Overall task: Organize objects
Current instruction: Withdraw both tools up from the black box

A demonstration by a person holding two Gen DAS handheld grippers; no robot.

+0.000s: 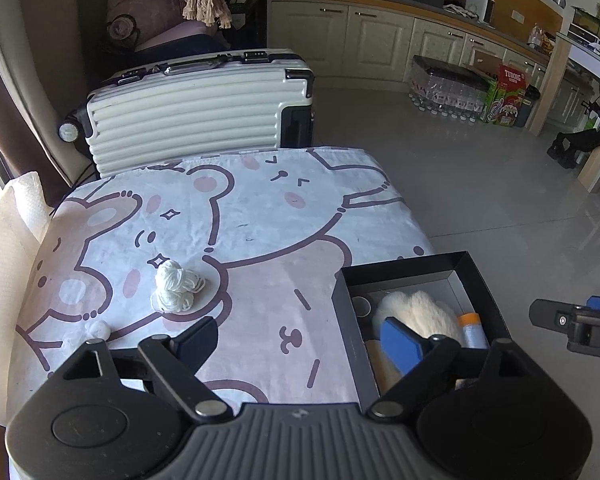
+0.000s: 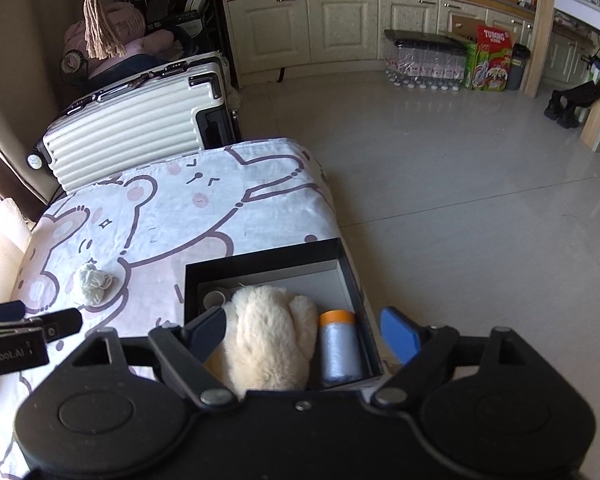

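Table (image 1: 260,216): covered with a white cloth printed with pink cartoon bears outlined in dark lines.
Box (image 2: 352,276): black, open-topped, pale grey inside, sitting at the table's near right corner.
Plush toy (image 2: 268,332): cream, fluffy, lying inside the box and filling its left and middle part.
Spool (image 2: 338,346): silvery thread with an orange cap, standing in the box just beside the plush toy, against the right wall.
Small round cup (image 2: 214,299): pale, in the box's far left corner.
Yarn ball (image 1: 176,286): off-white, loosely wound, on the cloth left of the box, well apart from it.
Left gripper (image 1: 300,340): fingers wide apart, nothing between them, above the near edge.
Right gripper (image 2: 304,332): fingers wide apart above the box, gripping nothing.
Suitcase (image 1: 196,108): cream, ribbed, beyond the far edge.
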